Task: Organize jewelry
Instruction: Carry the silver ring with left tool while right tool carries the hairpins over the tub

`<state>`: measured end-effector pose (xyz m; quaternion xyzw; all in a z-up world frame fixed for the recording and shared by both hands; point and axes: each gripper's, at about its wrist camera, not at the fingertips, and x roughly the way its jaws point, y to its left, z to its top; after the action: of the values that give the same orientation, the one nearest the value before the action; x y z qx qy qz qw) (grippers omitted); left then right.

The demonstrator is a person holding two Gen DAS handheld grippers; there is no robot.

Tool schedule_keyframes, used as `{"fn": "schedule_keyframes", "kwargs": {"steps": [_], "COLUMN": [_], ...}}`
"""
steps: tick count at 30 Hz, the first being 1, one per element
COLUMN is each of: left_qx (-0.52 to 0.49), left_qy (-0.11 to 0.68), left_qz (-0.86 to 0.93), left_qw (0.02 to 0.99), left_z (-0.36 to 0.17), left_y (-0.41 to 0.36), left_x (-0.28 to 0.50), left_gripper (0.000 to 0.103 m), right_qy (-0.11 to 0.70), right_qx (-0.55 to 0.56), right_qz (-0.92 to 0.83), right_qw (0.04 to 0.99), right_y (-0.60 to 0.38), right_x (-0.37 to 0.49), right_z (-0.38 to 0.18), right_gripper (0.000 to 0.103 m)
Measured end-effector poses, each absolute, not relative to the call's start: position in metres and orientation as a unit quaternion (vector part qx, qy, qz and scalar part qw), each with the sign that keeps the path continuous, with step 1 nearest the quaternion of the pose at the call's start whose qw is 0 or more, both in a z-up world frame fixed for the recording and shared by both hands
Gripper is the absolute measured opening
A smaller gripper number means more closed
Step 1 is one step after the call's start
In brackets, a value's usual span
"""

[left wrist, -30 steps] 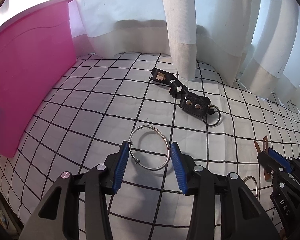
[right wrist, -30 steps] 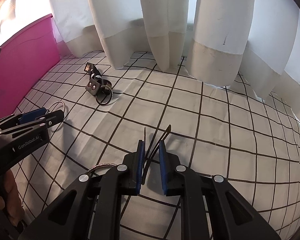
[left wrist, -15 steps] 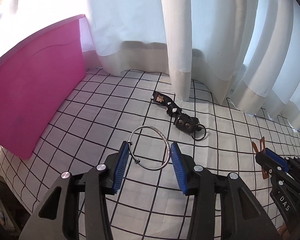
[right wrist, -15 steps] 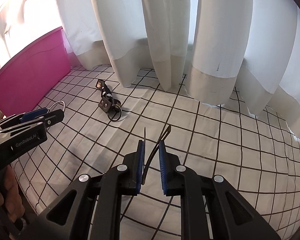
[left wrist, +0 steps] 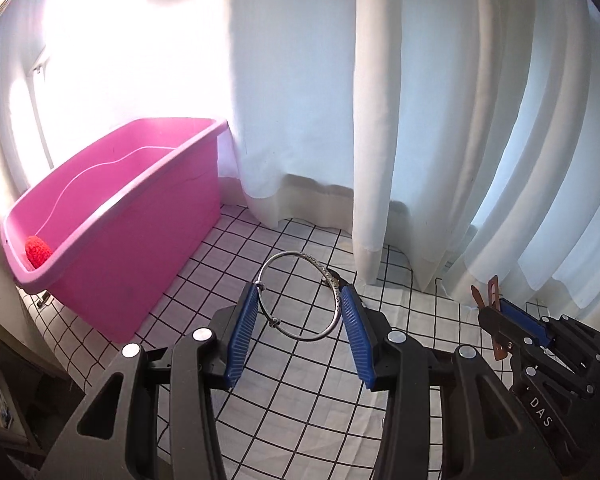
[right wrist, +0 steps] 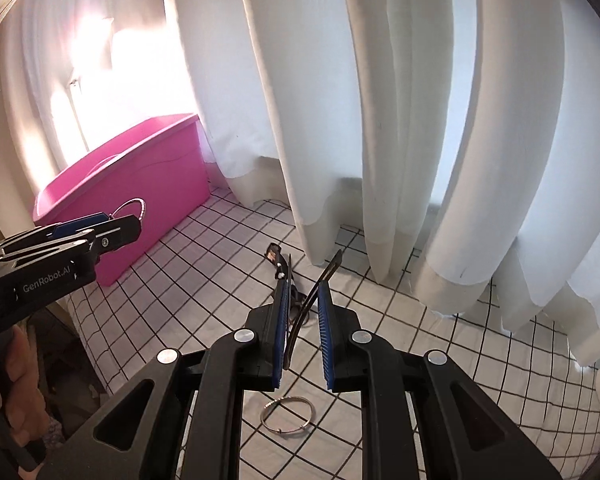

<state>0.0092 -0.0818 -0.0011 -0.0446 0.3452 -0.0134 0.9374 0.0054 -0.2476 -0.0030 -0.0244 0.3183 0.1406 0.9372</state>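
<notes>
My left gripper [left wrist: 299, 298] is shut on a silver bangle [left wrist: 300, 297] and holds it high above the checked cloth, right of the pink bin [left wrist: 116, 216]. It also shows in the right wrist view [right wrist: 112, 224], with the bangle [right wrist: 134, 206] in front of the bin [right wrist: 140, 184]. My right gripper [right wrist: 303, 292] is shut on a thin brown hair clip [right wrist: 312, 296], also lifted; it shows in the left wrist view [left wrist: 496, 312]. A black leather strap [right wrist: 278, 262] lies on the cloth past the right fingertips. A small silver ring [right wrist: 287, 415] lies below the right gripper.
White curtains [left wrist: 380, 120] hang along the back of the checked cloth [left wrist: 300, 392]. A red knitted item [left wrist: 38, 251] lies in the bin's near corner. The cloth's left edge drops off beside the bin [right wrist: 84, 320].
Both grippers have risen well above the cloth with the bangle and the clip, and tilted up. The left gripper now looks over the bin's rim into it.
</notes>
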Motion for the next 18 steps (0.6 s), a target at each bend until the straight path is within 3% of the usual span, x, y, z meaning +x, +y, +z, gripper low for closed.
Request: {"fn": "schedule_keyframes", "kwargs": {"steps": [9, 18], "left_qx": [-0.052, -0.048], "left_qy": [0.285, 0.292], "left_qz": [0.024, 0.071], "left_qw": [0.957, 0.953], "left_z": [0.062, 0.072], "left_y": [-0.007, 0.118], "left_x": [0.018, 0.06], "left_gripper": [0.042, 0.042], "right_qy": [0.262, 0.26], "right_qx": [-0.038, -0.037], "right_qz": [0.212, 0.282], "right_qw": [0.941, 0.923], "right_y": [-0.16, -0.034], "right_x": [0.038, 0.101], "right_z": [0.064, 0.094], "right_gripper": [0.015, 0.015]}}
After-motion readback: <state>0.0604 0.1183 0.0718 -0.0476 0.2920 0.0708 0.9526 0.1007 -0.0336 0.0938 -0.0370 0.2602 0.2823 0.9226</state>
